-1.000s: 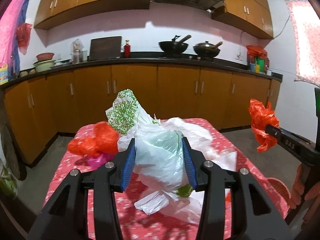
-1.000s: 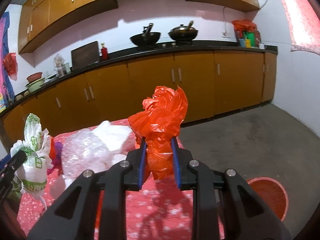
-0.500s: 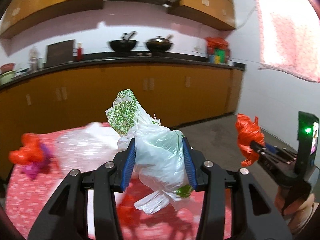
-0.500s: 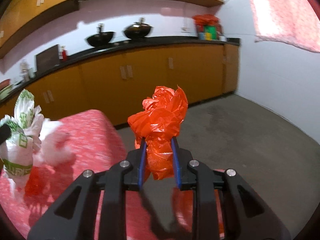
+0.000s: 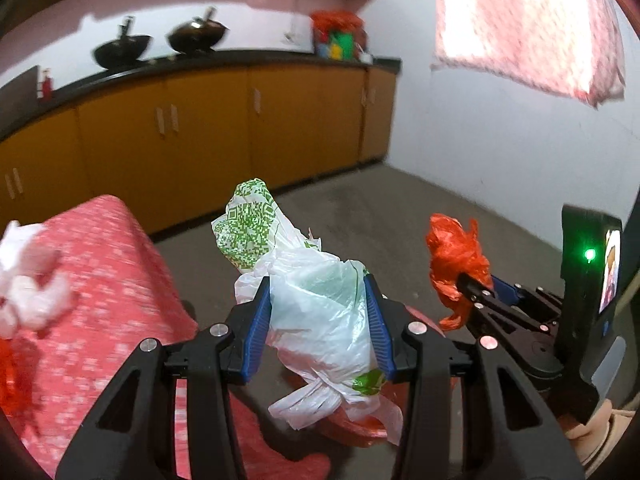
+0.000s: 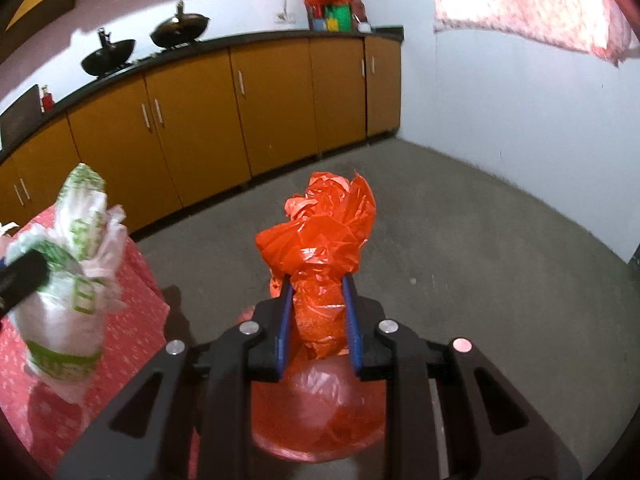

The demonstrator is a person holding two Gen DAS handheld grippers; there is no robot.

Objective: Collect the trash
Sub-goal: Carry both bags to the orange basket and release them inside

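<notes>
Left tongs (image 5: 318, 312) clamp a white-and-green plastic bag (image 5: 316, 300), right tongs (image 6: 318, 316) pinch a crumpled red bag (image 6: 320, 240) directly above a red bin (image 6: 316, 420) on the floor, beside the red-clothed surface (image 5: 100, 280).

The grey floor (image 6: 460, 248) lies bare from the grippers to the far cabinets (image 6: 240, 108) and the white wall (image 6: 520, 120) on the right, so the way ahead and to the right is open. On the left the red-clothed table (image 5: 112, 264) blocks the low path, with white bags (image 5: 28, 280) on it. Directly below the right gripper (image 6: 316, 320), a red bin (image 6: 316, 412) stands open-topped just beside the table's near corner.
</notes>
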